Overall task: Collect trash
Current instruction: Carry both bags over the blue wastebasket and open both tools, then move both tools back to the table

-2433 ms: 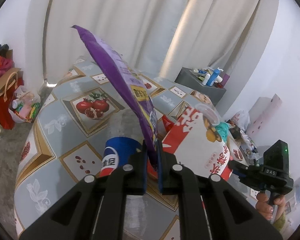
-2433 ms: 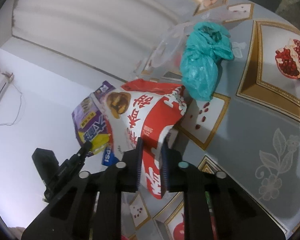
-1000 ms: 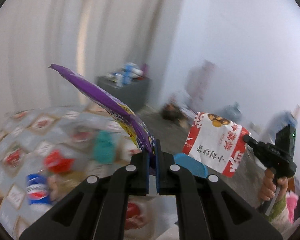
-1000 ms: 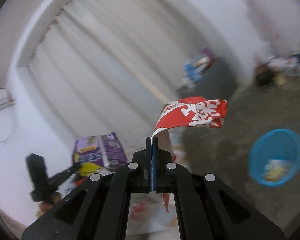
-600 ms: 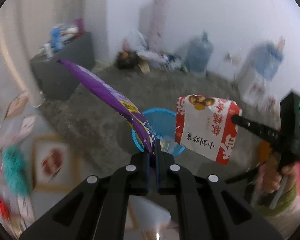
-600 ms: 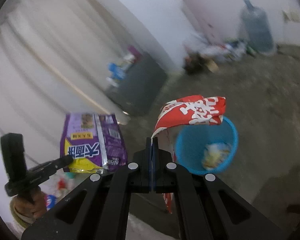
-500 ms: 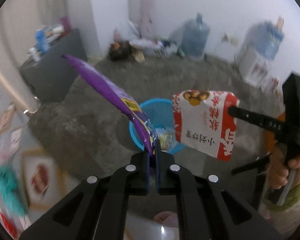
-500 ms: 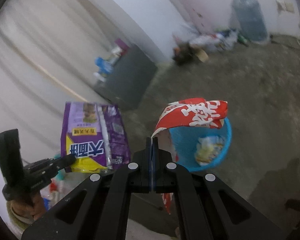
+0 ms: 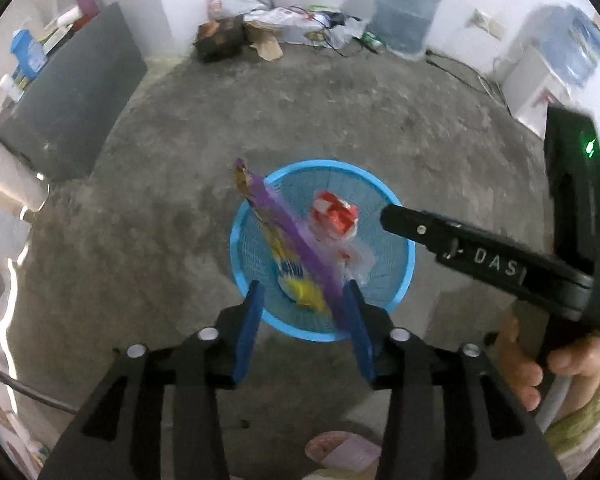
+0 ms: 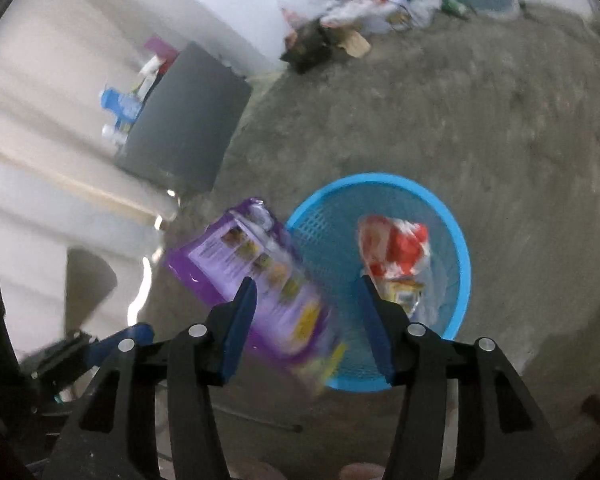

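Your left claw (image 9: 304, 304) points down over the blue basket (image 9: 400, 216) on the grey floor (image 9: 340, 112); its jaws are coming apart; the purple bag (image 9: 288, 240) hangs edge-on between them, its low end close by one blue pad (image 9: 356, 328), but the picture is too blurry to tell if they touch; the other pad stands clear of it; most of the bag is over the basket, and its top end pokes out past the rim on the far side.

Your right claw (image 10: 306, 308) is above the same basket (image 10: 462, 248) too; its jaws are also coming apart and they press on nothing; the red and white bag (image 10: 396, 252) is down inside the basket, on top of some pale wrappers; in the right wrist view the purple bag (image 10: 256, 276) looks tilted and smeared, partly over the near rim of the basket.

In the left wrist view your right claw's black finger (image 9: 412, 226) reaches in over the basket's rim, and your hand (image 9: 528, 364) grips its handle.

Beyond the basket a dark cabinet (image 9: 72, 104) stands by the wall; a big water bottle (image 9: 404, 12) and a heap of bags (image 9: 276, 24) sit against the far wall; a pink slipper (image 9: 340, 452) is on the floor on the near side of the basket.
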Available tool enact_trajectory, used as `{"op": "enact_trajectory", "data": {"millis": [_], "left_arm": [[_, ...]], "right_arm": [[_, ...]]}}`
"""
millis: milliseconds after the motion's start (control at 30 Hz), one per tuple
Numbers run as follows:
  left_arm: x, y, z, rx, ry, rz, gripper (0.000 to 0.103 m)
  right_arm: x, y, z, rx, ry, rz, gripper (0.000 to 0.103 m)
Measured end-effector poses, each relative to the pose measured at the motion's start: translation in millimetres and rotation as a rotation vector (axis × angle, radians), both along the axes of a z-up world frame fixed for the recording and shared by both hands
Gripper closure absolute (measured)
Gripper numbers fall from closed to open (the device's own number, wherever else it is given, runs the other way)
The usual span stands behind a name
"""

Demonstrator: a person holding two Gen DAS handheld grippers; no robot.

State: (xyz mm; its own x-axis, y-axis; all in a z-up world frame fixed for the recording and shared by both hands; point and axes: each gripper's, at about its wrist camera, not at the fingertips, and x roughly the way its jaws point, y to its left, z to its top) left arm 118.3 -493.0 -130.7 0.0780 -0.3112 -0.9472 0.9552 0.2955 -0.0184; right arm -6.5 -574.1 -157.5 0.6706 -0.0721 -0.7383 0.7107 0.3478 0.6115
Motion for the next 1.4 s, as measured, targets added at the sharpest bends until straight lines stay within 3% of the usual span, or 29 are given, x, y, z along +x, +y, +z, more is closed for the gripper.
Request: {"op": "enact_trajectory", "data": {"millis": [100, 300, 567, 733, 933, 1400], "left_arm": [[-1, 5, 10, -0.02, -0.005, -0.003, 0.052], [0, 25, 35, -0.049, -0.042, 0.021, 0.05], [5, 112, 114, -0.231, -0.057, 0.148, 0.05], [-1, 185, 154, -0.35, -0.074, 0.257, 0.05], [0, 267, 179, -0.437, -0.135, 0.401, 0.05], [18, 440, 189, -0.52, -0.247, 0.741, 0.05]], "right_arm": [[-21, 3, 3, 0.015, -0.051, -0.025, 0.051], [-51, 16, 16, 0.01, -0.059, -0.06, 0.049], [-64, 53, 66, -0.124, -0.074, -0.029, 0.042], [-47, 86, 105, -0.202, -0.111, 0.075, 0.041], [-7, 128, 141, -0.277, -0.164, 0.25, 0.041], [61, 218, 167, -0.27, -0.225, 0.554, 0.041]]}}
